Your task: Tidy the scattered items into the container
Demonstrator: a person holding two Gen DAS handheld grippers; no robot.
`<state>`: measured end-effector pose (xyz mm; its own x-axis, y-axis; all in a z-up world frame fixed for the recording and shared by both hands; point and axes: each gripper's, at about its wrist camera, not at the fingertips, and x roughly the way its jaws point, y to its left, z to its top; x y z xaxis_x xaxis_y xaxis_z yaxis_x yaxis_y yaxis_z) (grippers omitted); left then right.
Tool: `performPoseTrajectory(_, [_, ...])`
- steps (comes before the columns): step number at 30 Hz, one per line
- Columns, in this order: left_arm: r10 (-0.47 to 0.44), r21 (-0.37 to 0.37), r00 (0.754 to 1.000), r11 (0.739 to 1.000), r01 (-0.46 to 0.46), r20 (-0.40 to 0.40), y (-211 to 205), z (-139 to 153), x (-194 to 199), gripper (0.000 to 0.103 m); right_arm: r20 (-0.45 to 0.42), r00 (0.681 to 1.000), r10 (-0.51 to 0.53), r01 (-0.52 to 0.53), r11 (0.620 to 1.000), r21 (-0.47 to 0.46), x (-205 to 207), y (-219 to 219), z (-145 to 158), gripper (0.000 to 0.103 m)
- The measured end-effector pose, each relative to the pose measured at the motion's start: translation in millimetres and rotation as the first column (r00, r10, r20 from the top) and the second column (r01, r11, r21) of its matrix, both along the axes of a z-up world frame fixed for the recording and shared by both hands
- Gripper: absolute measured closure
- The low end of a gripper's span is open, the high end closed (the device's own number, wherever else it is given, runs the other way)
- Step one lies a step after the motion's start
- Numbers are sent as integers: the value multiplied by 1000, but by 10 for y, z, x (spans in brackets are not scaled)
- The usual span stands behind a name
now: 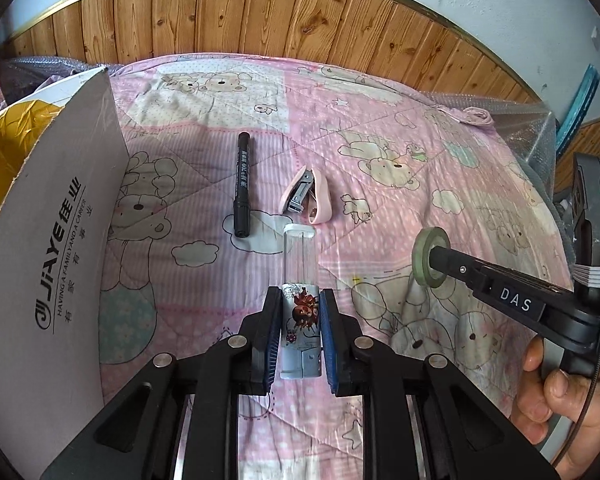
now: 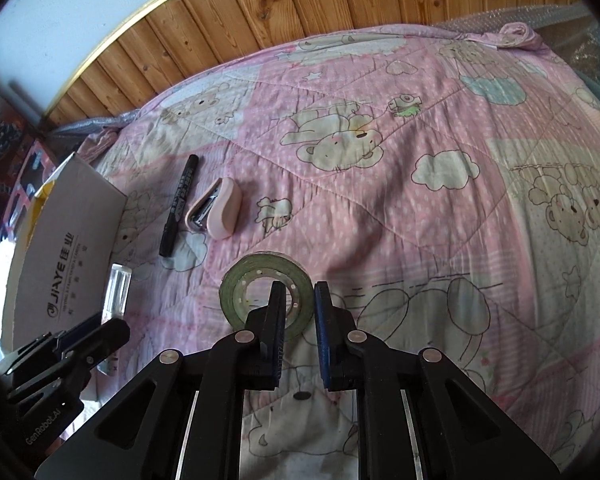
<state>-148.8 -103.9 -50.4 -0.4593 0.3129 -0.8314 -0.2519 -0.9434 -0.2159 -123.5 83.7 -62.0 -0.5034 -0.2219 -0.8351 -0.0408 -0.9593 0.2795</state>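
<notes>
The left gripper (image 1: 300, 332) is clenching a clear tube (image 1: 299, 280) with a printed label, fingers (image 1: 271, 336) pressing its near end from both sides. The tube's long axis is running straight away from the gripper, toward the far side of the bed (image 1: 380, 152), its clear cap end pointing at the stapler (image 1: 308, 194).

The box (image 1: 48, 248), the likely container, is standing just left of this gripper, its flap rising beside the fingers. So the coming move probably turns on swinging the tube leftward over that flap; the left hand is plainly the nearer one.

The right gripper (image 2: 298, 300) is pinching one wall of the tape roll (image 2: 266, 294), one finger inside the core and one outside the rim, the roll sitting right of the tube. In the left wrist view the roll appears tilted on edge at the fingertips. It lies well right of the box, so it would have to cross past the left gripper.

A black marker (image 1: 242, 186) is lying lengthwise, near-to-far, between box and stapler, both untouched on the bed.
</notes>
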Motion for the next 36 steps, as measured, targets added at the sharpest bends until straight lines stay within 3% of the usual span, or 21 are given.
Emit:
performPoseTrajectory(15, [-16, 15, 999, 1000, 17, -51, -137, 432, 563, 83, -52, 998, 36, -34, 999, 30, 572, -321, 378, 89])
performPoseTrajectory(36, [-4, 22, 994, 1000, 6, -108, -370, 799, 1062, 83, -88, 995, 54, -51, 998, 35, 1179, -605, 612, 89])
